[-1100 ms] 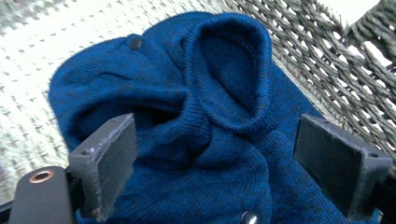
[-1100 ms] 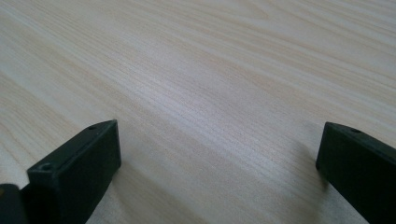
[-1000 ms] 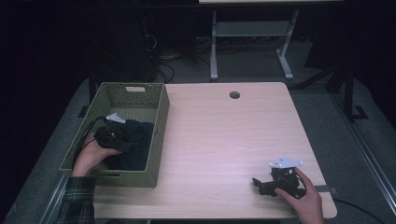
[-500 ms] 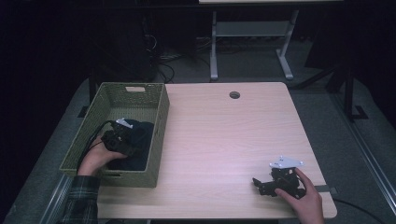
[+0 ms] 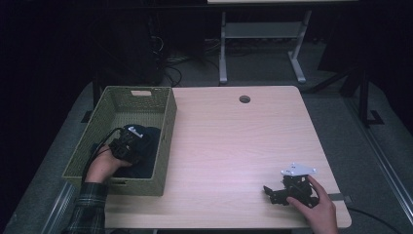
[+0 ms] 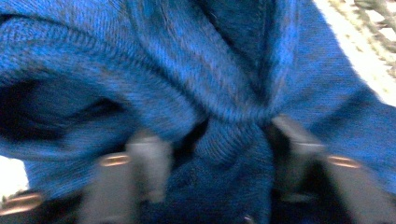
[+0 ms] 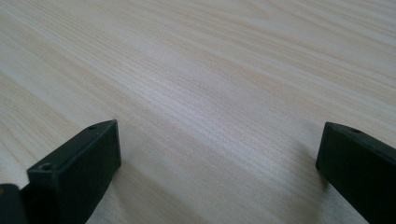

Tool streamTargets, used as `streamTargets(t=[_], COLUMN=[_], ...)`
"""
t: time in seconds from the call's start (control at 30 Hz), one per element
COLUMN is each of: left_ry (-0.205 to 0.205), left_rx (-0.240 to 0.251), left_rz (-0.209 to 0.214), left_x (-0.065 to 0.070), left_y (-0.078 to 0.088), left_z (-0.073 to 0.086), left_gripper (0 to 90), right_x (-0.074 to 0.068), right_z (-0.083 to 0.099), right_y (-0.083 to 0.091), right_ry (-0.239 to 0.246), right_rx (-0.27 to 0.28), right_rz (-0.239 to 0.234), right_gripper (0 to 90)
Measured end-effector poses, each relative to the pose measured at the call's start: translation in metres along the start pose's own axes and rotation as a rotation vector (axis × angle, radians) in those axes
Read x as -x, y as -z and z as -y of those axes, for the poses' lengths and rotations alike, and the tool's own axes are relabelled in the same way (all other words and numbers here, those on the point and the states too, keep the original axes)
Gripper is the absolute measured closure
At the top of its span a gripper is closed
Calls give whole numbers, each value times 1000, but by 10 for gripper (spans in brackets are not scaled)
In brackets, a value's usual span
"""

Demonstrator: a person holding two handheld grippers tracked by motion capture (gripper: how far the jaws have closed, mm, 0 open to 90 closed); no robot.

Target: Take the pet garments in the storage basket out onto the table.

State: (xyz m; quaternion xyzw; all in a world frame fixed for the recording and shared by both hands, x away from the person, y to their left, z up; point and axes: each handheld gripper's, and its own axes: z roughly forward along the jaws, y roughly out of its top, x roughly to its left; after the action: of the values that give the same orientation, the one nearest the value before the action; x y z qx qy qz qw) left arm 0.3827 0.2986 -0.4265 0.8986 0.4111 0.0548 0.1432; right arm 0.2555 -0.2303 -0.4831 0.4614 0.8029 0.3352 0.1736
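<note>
Blue knitted cloth (image 6: 224, 93) bunches between the jaws of the left gripper (image 6: 219, 149), which have just been closing and now pinch a fold of it; the pads press into the wool on both sides. Seen from above, this left gripper (image 5: 125, 146) sits down inside the green woven basket (image 5: 165, 146), on top of the dark cloth (image 5: 146, 151) that lies on the basket floor. Beyond the basket wall stretches the pale wooden table (image 5: 234, 146). Well apart, near its front right corner, the right gripper (image 5: 272, 192) rests on the wood, jaws spread wide with nothing between them, a hand (image 5: 316, 209) on it
</note>
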Motion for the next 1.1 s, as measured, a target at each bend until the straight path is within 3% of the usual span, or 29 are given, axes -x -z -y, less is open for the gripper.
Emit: streamTargets(t=[0.1, 0.2, 0.4, 0.53, 0.8, 1.1], left_ry=[22, 44, 96, 105, 156, 175], left_rx=[-7, 3, 121, 174, 374, 567], left_rz=[16, 31, 59, 72, 88, 108], left_x=[-1, -4, -11, -15, -20, -18], left_y=[2, 7, 25, 35, 67, 98], left_z=[-1, -1, 1, 3, 9, 13], left_gripper=[690, 731, 744, 744, 744, 743], right_x=[0, 0, 0, 0, 0, 0], right_z=[0, 0, 0, 0, 0, 0], right_y=[0, 0, 0, 0, 0, 0], right_ry=[0, 0, 0, 0, 0, 0], right_rx=[0, 0, 0, 0, 0, 0], right_rz=[1, 1, 1, 1, 1, 1], right_gripper=[0, 0, 0, 0, 0, 0])
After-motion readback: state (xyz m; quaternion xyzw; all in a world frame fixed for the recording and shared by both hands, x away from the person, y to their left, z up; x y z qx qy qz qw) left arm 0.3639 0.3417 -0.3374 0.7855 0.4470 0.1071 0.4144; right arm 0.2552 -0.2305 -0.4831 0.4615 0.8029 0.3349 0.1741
